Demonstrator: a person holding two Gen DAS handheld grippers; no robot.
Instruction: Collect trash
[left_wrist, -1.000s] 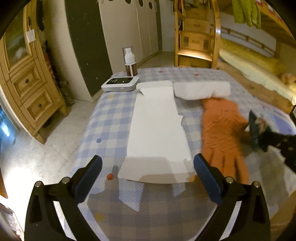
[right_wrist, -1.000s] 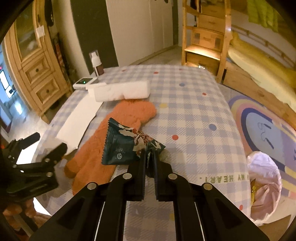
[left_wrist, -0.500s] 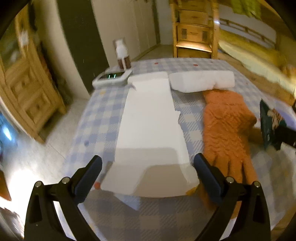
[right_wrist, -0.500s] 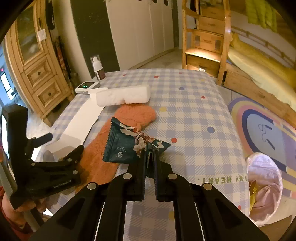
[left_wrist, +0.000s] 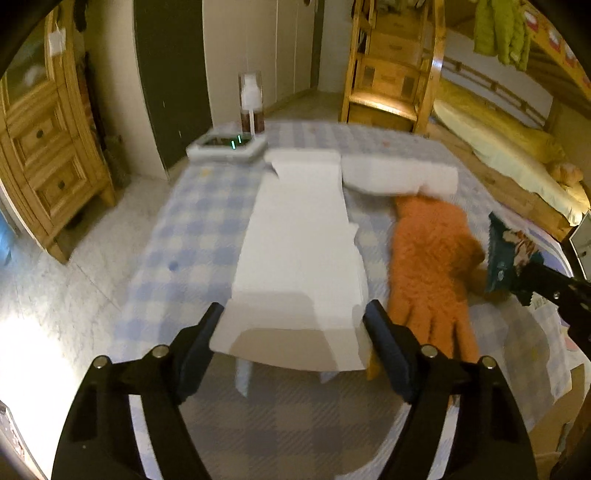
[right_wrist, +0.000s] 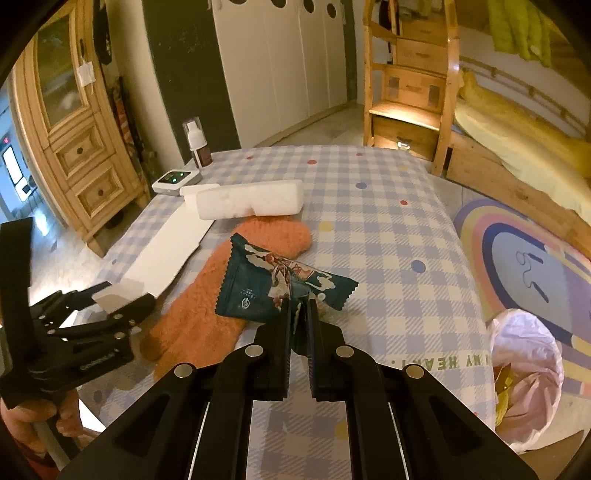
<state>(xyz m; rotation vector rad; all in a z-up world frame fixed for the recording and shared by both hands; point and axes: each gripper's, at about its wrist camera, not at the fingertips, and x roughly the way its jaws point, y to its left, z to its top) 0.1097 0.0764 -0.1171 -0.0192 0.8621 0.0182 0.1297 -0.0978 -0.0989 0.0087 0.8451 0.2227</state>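
Note:
My right gripper (right_wrist: 298, 308) is shut on a dark teal snack wrapper (right_wrist: 266, 284) and holds it above the checked table (right_wrist: 388, 229); the wrapper also shows at the right of the left wrist view (left_wrist: 508, 254). My left gripper (left_wrist: 294, 325) is open, its fingers on either side of the near end of a long white cardboard strip (left_wrist: 299, 236), which looks lifted a little off the cloth. The left gripper also shows in the right wrist view (right_wrist: 122, 299). A trash bag (right_wrist: 524, 373) with a pink liner stands on the floor to the right.
An orange fuzzy glove (right_wrist: 221, 295) lies beside the strip. A white foam block (right_wrist: 251, 199), a white device (right_wrist: 175, 181) and a pump bottle (right_wrist: 195, 146) sit at the far end. A wooden cabinet (right_wrist: 74, 147) is left, a bunk bed (right_wrist: 498, 140) right.
My left gripper has closed in on the near end of the cardboard strip, and its fingers have narrowed around it. My right gripper has lifted the wrapper higher.

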